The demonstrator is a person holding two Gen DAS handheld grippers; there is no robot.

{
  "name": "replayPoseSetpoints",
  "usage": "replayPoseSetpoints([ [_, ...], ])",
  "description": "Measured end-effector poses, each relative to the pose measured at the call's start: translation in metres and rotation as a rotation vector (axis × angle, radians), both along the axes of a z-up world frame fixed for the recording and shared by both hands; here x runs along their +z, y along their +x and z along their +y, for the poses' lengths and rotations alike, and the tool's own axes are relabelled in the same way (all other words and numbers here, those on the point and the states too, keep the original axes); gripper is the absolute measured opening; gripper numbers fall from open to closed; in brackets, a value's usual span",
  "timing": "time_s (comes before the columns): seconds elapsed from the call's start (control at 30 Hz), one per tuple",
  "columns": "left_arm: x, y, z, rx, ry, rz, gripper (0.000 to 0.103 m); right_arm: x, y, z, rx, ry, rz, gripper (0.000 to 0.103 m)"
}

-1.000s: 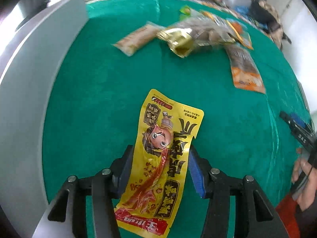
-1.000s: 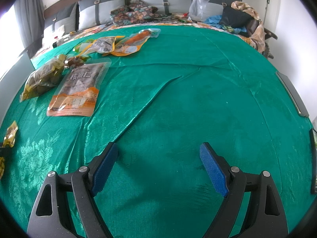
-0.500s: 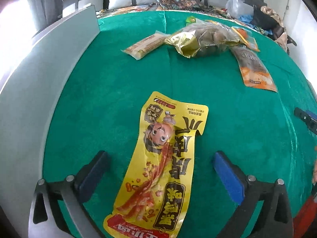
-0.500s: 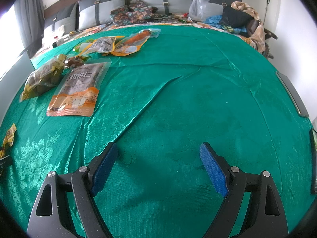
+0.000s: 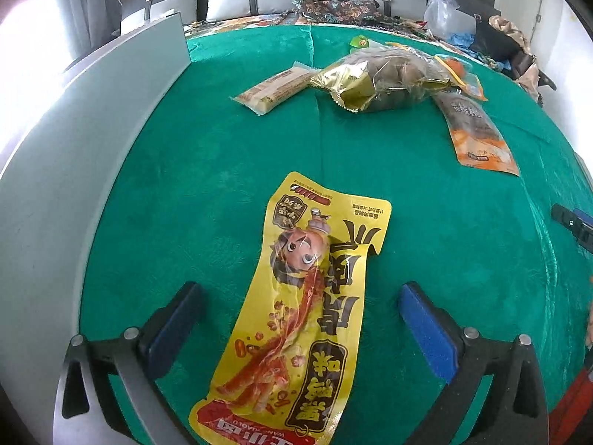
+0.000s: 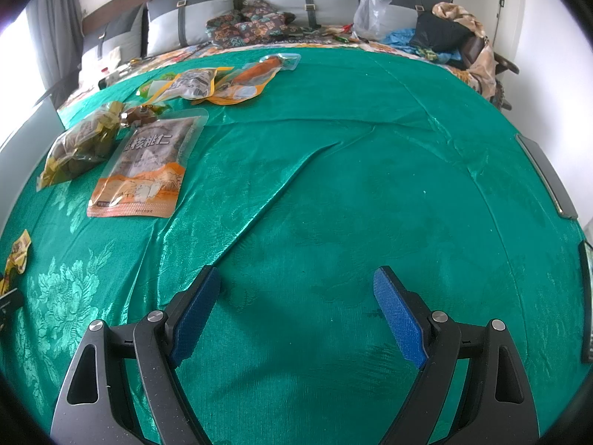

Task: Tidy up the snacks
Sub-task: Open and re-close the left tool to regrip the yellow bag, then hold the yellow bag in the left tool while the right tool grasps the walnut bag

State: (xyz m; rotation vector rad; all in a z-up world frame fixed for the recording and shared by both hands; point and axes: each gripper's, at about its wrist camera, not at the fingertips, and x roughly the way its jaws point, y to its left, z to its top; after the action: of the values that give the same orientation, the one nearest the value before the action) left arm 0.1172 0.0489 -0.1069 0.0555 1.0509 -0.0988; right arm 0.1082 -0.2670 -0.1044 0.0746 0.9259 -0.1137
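The left gripper (image 5: 300,319) gapes wide around the flat yellow snack packet (image 5: 304,315) — pads clear of it — while the right gripper (image 6: 296,311) hangs open and empty over the green cloth (image 6: 352,193).

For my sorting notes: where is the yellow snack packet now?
In the left wrist view, the yellow snack packet lies flat on the green cloth, between the open left gripper's fingers.

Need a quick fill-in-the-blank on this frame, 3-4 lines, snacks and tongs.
1. The yellow packet lies flat on the ____ cloth.
2. The left tongs stand ____, pads clear of the yellow packet.
3. Between the right tongs there is only bare ____.
4. In the right view, the orange pouch lies just right of the ____ bag.

Missing words: green; open; cloth; gold
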Motion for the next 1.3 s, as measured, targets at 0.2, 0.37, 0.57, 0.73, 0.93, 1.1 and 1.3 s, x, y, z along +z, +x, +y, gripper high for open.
replayPoseSetpoints([
  [0.2, 0.004, -0.002, 0.000, 0.000, -0.002, -0.002, 0.087, 0.000, 0.000, 0.000, -0.001, 0.000, 0.001, 0.088],
  [0.37, 0.014, -0.007, 0.000, -0.023, -0.011, -0.025, 0.046, 0.000, 0.000, 0.000, -0.001, 0.000, 0.001, 0.088],
  [0.57, 0.021, -0.012, 0.014, 0.018, -0.094, -0.026, 0.038, 0.000, 0.000, 0.001, -0.001, 0.000, 0.001, 0.088],
  [0.73, 0.030, -0.015, 0.020, 0.032, -0.142, -0.043, 0.038, 0.000, 0.000, 0.001, -0.001, -0.001, 0.001, 0.088],
  [0.93, 0.042, -0.013, 0.026, 0.049, -0.185, -0.069, 0.038, 0.000, 0.000, 0.001, -0.001, 0.000, 0.001, 0.088],
  [1.1, 0.047, -0.015, 0.035, 0.071, -0.216, -0.081, 0.038, 0.004, 0.003, -0.006, 0.019, 0.064, 0.022, 0.089],
  [1.3, 0.052, -0.018, 0.045, 0.092, -0.249, -0.093, 0.038, 0.040, 0.054, 0.027, 0.110, 0.209, 0.047, 0.088],
])
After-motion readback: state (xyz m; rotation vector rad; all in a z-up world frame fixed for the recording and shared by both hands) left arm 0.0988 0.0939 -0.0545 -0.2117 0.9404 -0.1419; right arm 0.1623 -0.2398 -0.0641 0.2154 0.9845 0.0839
